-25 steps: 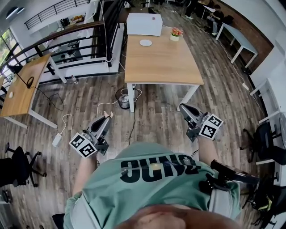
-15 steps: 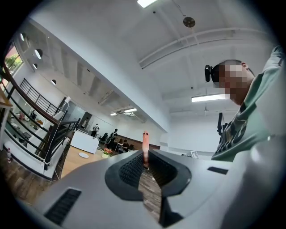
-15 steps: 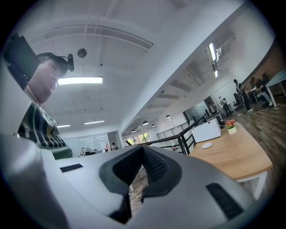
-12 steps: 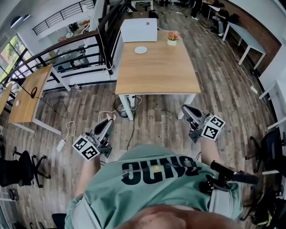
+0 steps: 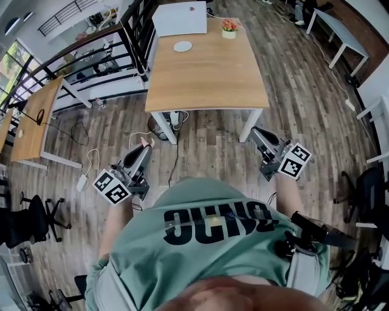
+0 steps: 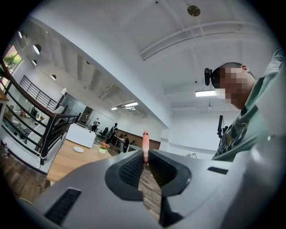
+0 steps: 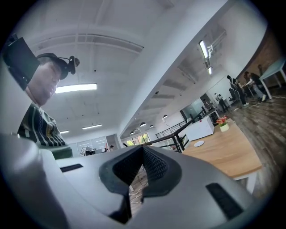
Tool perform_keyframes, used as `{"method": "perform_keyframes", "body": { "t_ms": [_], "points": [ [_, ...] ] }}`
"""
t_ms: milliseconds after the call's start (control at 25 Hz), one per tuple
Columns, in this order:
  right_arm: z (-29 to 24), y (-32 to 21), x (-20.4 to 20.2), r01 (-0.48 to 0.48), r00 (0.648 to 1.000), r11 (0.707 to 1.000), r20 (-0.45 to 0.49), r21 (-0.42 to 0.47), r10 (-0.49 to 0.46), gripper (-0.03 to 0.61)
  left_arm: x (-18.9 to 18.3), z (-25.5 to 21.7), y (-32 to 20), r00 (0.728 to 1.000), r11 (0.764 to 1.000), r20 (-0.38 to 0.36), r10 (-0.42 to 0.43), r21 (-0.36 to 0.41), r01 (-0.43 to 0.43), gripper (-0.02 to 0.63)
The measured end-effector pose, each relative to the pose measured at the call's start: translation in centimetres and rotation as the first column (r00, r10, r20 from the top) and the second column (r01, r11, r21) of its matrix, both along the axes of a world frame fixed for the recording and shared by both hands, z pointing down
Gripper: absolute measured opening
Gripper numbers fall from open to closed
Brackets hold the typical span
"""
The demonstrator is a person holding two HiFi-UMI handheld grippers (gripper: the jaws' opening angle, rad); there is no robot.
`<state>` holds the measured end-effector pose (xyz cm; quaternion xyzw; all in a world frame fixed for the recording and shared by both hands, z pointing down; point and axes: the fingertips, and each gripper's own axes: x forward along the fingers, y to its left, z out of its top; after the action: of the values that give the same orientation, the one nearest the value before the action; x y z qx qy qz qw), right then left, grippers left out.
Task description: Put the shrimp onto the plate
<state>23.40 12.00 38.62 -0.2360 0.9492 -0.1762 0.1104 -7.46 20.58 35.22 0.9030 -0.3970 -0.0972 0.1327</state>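
Note:
A small pink shrimp (image 6: pixel 145 142) sticks up from between the pads of my left gripper (image 6: pixel 145 153), which is shut on it. In the head view that gripper (image 5: pixel 144 147) hangs low at the left over the wood floor, short of the table, with the shrimp (image 5: pixel 144 141) at its tip. A white plate (image 5: pixel 182 46) lies at the far end of the wooden table (image 5: pixel 206 73); it also shows as the plate (image 6: pixel 78 149) and the plate (image 7: pixel 199 143). My right gripper (image 5: pixel 255 132) hangs at the right, and its jaws (image 7: pixel 143 148) are shut with nothing in them.
A white box (image 5: pixel 179 18) and a small flower pot (image 5: pixel 228 26) stand behind the plate. A bin and cables (image 5: pixel 159 129) lie by the table's near left leg. A black railing (image 5: pixel 91 61) and a second desk (image 5: pixel 30 121) stand at the left; another table (image 5: pixel 340 30) is at the right.
The table and the plate have slid up and to the left in the head view. Both grippers keep their pose, and the shrimp stays in the left one.

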Motion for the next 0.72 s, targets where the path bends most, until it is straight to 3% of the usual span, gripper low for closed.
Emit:
{"method": "perform_keyframes", "body": {
  "t_ms": [360, 560, 720],
  "points": [
    [1.3, -2.0, -1.5, -0.062, 0.997, 0.998, -0.044, -0.012, 0.062, 0.006, -2.2, 2.8, -4.0, 0.997, 0.998, -0.056, 0.056, -0.015, -0.057, 0.037],
    [-0.4, -3.8, -5.3, -0.140, 0.987, 0.990, -0.071, 0.018, 0.141, 0.006, -7.3, 2.7, -8.0, 0.990, 0.994, -0.091, 0.110, 0.023, -0.108, 0.037],
    [-2.2, -5.6, -10.6, -0.166, 0.982, 0.985, -0.084, 0.044, 0.169, 0.006, -12.8, 1.3, -10.9, 0.987, 0.991, -0.091, 0.129, 0.055, -0.125, 0.038]
  ]
}}
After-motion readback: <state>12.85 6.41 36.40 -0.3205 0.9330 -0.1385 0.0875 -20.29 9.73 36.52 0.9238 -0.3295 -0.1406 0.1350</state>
